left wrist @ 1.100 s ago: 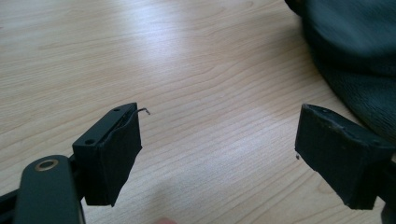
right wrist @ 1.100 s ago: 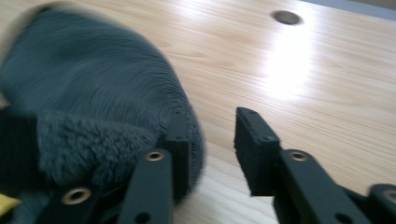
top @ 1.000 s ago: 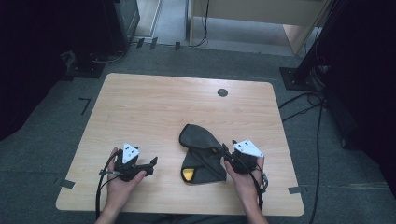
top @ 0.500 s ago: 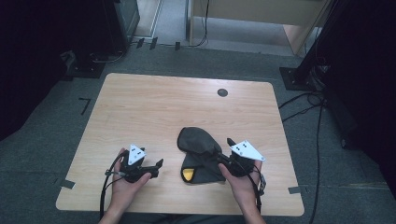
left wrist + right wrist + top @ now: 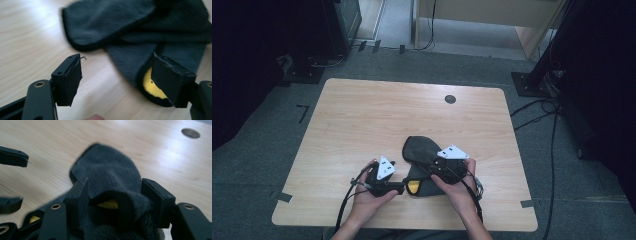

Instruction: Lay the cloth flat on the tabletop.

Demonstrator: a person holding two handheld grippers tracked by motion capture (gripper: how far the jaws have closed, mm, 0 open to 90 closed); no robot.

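Grey carpet is surrounding a light wooden tabletop (image 5: 362, 120) with rounded corners, and a small dark round cap (image 5: 450, 99) is sitting near its far edge. Dark equipment stands and cables are lying on the floor at both sides.

Near the front edge, right of centre, a dark grey fleecy cloth item (image 5: 419, 150), looking like a sock or slipper with a yellow patch (image 5: 412, 187) at one end, is lying crumpled on the wood. A person's forearms are coming in from the bottom of the high view, each hand holding a black two-jaw tool.

The left tool (image 5: 398, 189) is lying low just left of the cloth, pointing right toward the yellow end. In the left gripper view, its jaws are standing wide apart with bare wood between them, though they have just been closing a little. One jaw is overlapping the yellow patch (image 5: 151, 85) in that picture, but whether it is touching the cloth (image 5: 130, 27) I cannot tell. This tool is not gripping anything.

The right tool (image 5: 432, 172) is resting on the right side of the cloth. In the right gripper view, its jaws have just been opening slightly, and a raised fold of the cloth (image 5: 110, 172) is bunching between them, with a glimpse of yellow lining (image 5: 108, 204) inside the fold. The fabric is filling the gap from pad to pad, so the tool is gripping it. The left tool's jaws (image 5: 12, 180) are showing at that picture's left edge.
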